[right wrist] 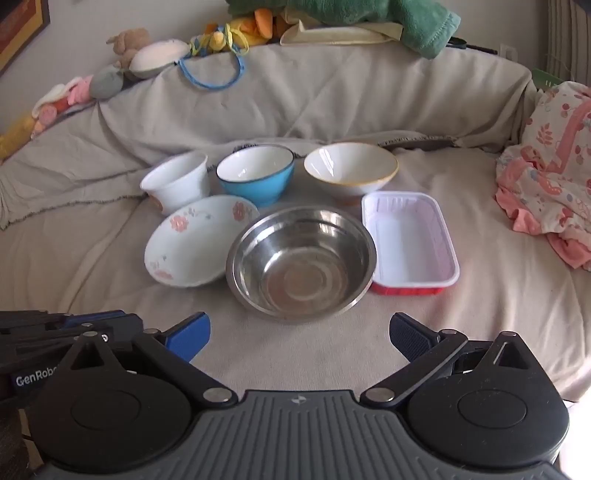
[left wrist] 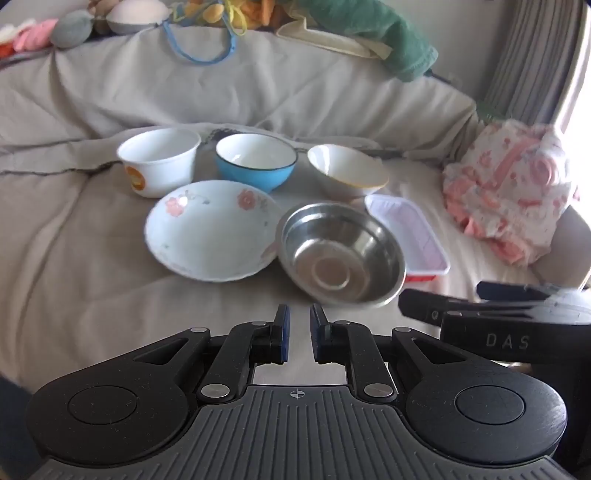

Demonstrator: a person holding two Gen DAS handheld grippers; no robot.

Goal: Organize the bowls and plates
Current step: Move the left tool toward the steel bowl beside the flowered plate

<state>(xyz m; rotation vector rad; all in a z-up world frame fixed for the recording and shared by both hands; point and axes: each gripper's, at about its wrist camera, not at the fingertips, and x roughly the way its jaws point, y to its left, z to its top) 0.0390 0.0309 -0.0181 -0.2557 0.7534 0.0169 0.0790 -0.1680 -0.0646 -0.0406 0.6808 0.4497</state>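
Note:
On the beige sheet (right wrist: 110, 229) lie a floral plate (right wrist: 195, 240), a steel bowl (right wrist: 301, 258) and a white tray with red sides (right wrist: 408, 240). Behind them stand a white cup-shaped bowl (right wrist: 177, 177), a blue bowl (right wrist: 255, 173) and a white bowl with a yellow rim (right wrist: 351, 166). My right gripper (right wrist: 299, 326) hovers open and empty just short of the steel bowl. My left gripper (left wrist: 298, 314) is shut on nothing, short of the gap between the floral plate (left wrist: 212, 230) and the steel bowl (left wrist: 340, 254).
A pink floral cloth (right wrist: 546, 177) is bunched at the right. The covered backrest (right wrist: 295, 92) rises behind the dishes, with a green towel (right wrist: 406, 18), soft toys (right wrist: 129, 48) and a blue loop (right wrist: 210, 74) on top. The two grippers sit side by side, close together.

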